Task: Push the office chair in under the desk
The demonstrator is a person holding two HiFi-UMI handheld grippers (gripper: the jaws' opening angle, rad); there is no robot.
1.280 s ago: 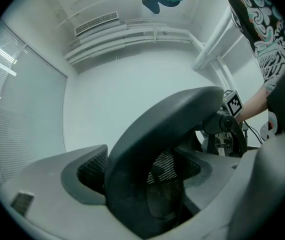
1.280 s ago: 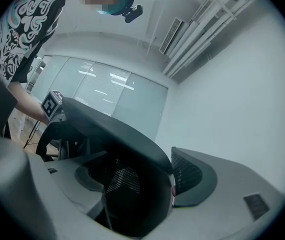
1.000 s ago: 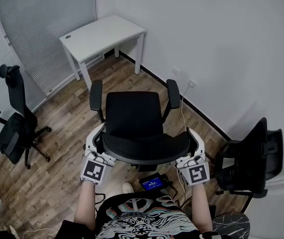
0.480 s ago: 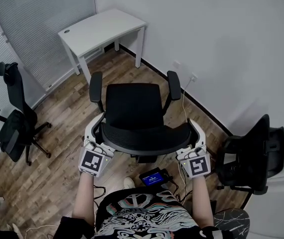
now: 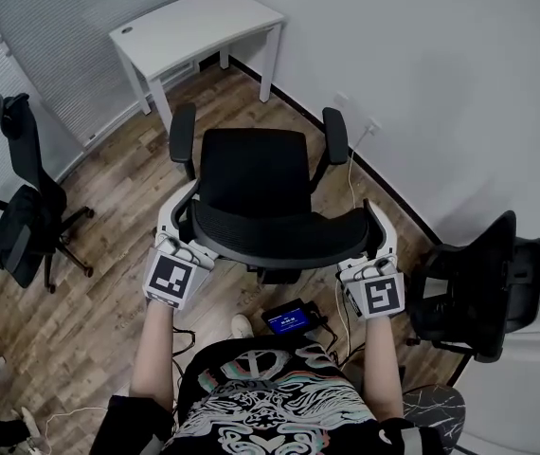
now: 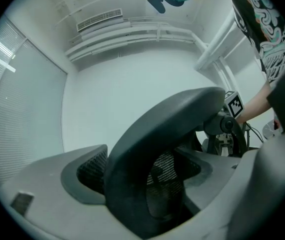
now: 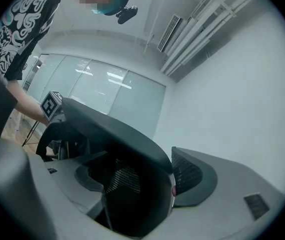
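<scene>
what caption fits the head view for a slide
Left gripper and right gripper hold the office chair, white desk ahead

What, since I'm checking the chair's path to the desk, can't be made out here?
- The chair wheels: head view, hidden under its seat.
- Most of the space under the desk: head view, covered by the desktop.
- The device screen: head view, print too small.
- Whether the left gripper and right gripper press on the chair back: gripper views, its rim between the jaws covers the contact.
</scene>
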